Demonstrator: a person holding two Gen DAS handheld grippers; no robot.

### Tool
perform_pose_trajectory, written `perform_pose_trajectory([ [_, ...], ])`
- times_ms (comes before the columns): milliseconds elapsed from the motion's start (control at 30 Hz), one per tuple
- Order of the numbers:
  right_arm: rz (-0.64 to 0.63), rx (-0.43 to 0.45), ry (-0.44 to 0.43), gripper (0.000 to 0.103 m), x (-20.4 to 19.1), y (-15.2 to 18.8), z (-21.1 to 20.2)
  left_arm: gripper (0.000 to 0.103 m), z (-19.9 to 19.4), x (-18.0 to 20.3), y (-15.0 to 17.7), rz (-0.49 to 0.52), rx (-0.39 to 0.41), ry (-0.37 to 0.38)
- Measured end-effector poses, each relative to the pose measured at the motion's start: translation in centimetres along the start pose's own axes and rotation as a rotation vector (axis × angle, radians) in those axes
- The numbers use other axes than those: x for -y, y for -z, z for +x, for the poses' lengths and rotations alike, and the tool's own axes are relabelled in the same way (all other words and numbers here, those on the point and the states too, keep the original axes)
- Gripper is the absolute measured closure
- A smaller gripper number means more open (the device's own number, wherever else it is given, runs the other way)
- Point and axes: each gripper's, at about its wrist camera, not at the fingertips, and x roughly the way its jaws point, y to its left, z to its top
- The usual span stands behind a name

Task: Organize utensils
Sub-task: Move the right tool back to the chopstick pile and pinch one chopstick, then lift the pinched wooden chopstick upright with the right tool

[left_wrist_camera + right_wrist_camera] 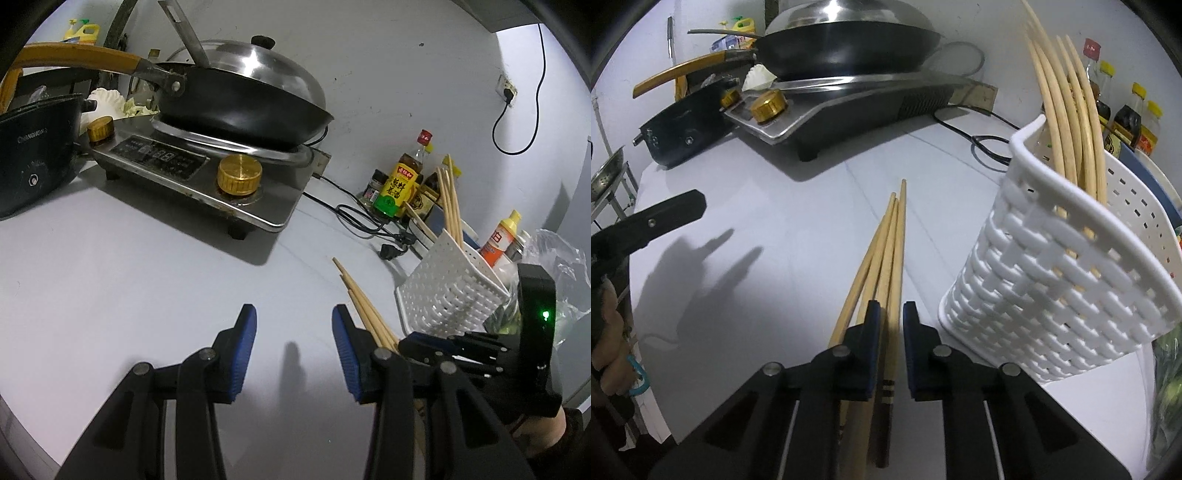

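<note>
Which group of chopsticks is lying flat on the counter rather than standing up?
The loose chopsticks between the right gripper fingers lie flat on the counter; the others stand upright in the white basket.

Your fingers [873, 354] flank pale matt wooden chopsticks [892, 258]; right of them, a glossy white woven-plastic basket [1034, 295].

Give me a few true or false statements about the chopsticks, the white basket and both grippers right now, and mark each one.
1. Loose chopsticks lie on the counter beside the white basket. True.
2. The basket is empty. False: it already holds upright chopsticks.
3. The right gripper has nearly closed around the loose chopsticks. True.
4. The left gripper holds a chopstick. False: nothing is between its jaws.
5. The wok has no lid. False: a steel lid covers it.
</note>
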Motion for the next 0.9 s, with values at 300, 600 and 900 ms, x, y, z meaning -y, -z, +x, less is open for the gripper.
perform_pose_trajectory([
  [300,0.029,-0.012,0.007,0.092,0.7,0.0,0.2,0.061,0.1,0.8,0.1,0.015,-0.008,-0.001],
  [600,0.053,-0.019,-0.025,0.097,1.5,1.0,0.2,0.061,0.1,2.1,0.4,0.04,-0.024,-0.005],
  [900,0.056,0.015,-0.048,0.097,2.6,2.4,-1.8,0.058,1.7,5.1,1.4,0.115,-0.1,-0.009],
])
